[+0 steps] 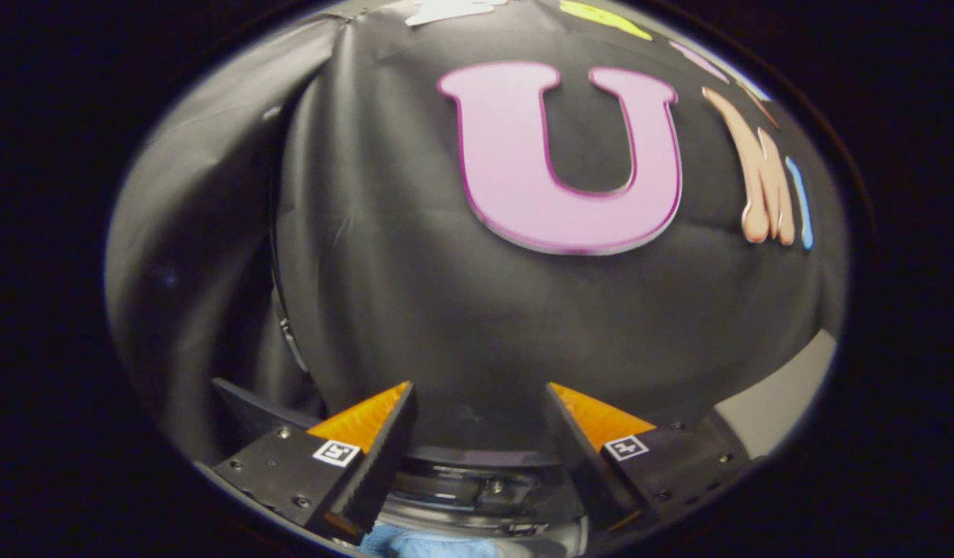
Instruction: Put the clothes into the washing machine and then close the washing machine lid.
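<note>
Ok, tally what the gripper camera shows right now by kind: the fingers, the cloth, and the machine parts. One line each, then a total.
Gripper fingers, apart with nothing between them: 2
Blue cloth, low between the fingers, partly hidden: 1
Round machine rim just ahead of the fingers: 1
Black booth wall beyond them: 1
Total: 5

Beyond the fingers, black cloth wall, faintly creased, spanning the whole width ahead. Off past the left finger, second cloth panel, greyer in the light, meeting the first along an upright seam. Past the right finger, strip of pale flat surface.
</note>
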Demonstrator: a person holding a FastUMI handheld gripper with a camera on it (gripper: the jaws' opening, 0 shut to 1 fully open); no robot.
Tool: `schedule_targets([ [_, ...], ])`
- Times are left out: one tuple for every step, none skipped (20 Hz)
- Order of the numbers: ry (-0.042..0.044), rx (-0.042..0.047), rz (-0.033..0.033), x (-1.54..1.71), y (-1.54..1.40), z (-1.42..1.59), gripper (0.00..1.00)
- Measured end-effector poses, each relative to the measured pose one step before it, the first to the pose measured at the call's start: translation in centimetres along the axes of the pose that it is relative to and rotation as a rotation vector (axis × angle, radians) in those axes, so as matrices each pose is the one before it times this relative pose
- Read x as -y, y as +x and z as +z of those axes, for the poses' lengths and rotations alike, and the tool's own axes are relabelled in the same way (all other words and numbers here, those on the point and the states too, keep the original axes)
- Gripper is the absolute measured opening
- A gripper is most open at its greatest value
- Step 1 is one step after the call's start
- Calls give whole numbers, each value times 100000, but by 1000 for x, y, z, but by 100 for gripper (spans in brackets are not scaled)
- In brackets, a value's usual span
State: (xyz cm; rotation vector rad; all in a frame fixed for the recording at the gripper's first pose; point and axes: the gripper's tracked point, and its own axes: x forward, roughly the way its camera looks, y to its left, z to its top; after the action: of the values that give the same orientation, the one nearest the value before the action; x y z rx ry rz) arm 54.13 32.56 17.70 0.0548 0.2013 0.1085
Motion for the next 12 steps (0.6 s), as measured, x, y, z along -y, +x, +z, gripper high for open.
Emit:
schedule_targets([
  [-1658, -3315, 1392, -172, -259, -396, 97],
  [-773, 2168, 241, 8, -127, 472, 98],
  [710, -443, -117, -38, -35, 12, 98],
  [-1036, 319, 454, -59, -258, -106, 97],
  [717, 1031, 265, 7, 143, 108, 97],
  [58, 1124, 269, -149, -4, 151, 97],
  [-683, 982, 164, 48, -31, 72, 97],
  [226, 210, 70, 61, 68, -22, 98],
  [-87, -91, 239, -49, 134, -86, 98],
  [-175, -261, 361, -28, -44, -80, 98],
  [104, 3, 527, -20, 23, 16, 98],
  [9, -45, 397, -91, 19, -107, 98],
])
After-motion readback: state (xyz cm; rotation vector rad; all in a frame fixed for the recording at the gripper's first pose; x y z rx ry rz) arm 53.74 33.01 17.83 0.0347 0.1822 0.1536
